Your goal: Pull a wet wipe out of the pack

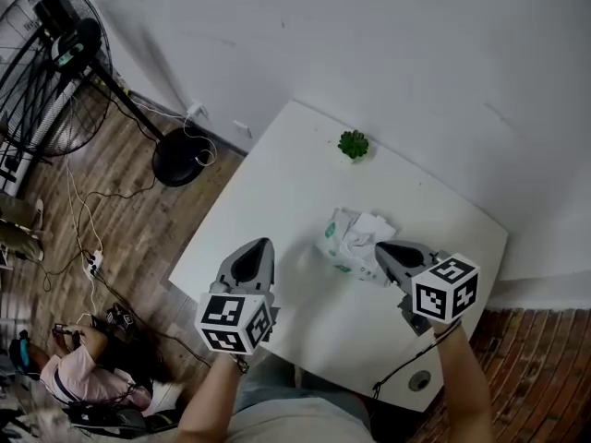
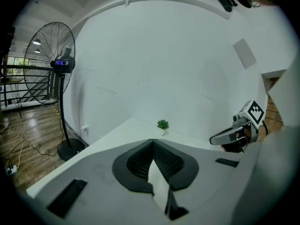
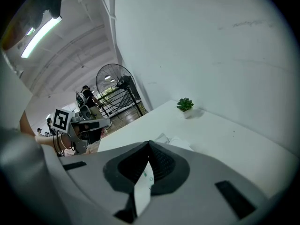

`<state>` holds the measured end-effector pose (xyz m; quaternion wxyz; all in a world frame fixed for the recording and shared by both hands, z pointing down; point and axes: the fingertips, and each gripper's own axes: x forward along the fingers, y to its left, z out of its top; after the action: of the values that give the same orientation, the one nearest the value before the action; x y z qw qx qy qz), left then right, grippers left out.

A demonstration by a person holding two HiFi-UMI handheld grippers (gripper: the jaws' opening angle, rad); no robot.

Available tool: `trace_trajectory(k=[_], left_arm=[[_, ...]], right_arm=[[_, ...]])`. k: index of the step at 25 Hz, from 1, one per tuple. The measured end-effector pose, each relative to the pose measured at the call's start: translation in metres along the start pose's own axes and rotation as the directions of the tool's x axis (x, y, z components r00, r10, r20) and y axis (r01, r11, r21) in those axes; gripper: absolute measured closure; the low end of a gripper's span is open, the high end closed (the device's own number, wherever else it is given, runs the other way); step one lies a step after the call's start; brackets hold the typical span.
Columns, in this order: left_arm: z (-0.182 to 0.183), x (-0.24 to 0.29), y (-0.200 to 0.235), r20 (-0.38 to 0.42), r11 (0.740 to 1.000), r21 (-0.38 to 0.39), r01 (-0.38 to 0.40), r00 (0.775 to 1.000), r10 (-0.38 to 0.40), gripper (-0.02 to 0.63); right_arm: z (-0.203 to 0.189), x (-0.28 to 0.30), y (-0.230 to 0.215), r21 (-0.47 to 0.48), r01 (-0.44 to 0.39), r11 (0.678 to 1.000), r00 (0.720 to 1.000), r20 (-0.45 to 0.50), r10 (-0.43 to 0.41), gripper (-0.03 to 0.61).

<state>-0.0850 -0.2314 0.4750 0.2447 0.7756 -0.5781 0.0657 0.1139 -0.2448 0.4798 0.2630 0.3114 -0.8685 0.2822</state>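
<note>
Left claw (image 2: pixel 152 142) is pressed together at the tips with nothing in it. It's hovering over bare bench (image 1: pixel 277 201), just left of the pack.

Right claw (image 3: pixel 149 143) also has its tips together. White film with green print shows through the slot behind them. I can't tell if it's nipping anything.

From the head view, the wet wipe pack (image 1: pixel 343 249) lies mid-bench between the two claws. A crumpled white wipe (image 1: pixel 369 229) bunches out of its top. The right claw's tip is at the pack's right edge, right by the wipe. The left one is apart from it.

A small green plant (image 1: pixel 353 144) sits near the far edge of the bench, well clear of the pack. A pedestal fan (image 1: pixel 46 72) stands on the wood floor off to the left.
</note>
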Motion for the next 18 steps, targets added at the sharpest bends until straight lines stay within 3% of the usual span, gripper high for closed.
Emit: trace_trajectory(k=[18], left_arm=[[0.027,-0.002,-0.017,0.044,0.999,0.03,0.036,0.998,-0.038,0.614]], right_arm=[[0.019,-0.024,0.005,0.024,0.048,0.999,0.994,0.096,-0.05,0.577]])
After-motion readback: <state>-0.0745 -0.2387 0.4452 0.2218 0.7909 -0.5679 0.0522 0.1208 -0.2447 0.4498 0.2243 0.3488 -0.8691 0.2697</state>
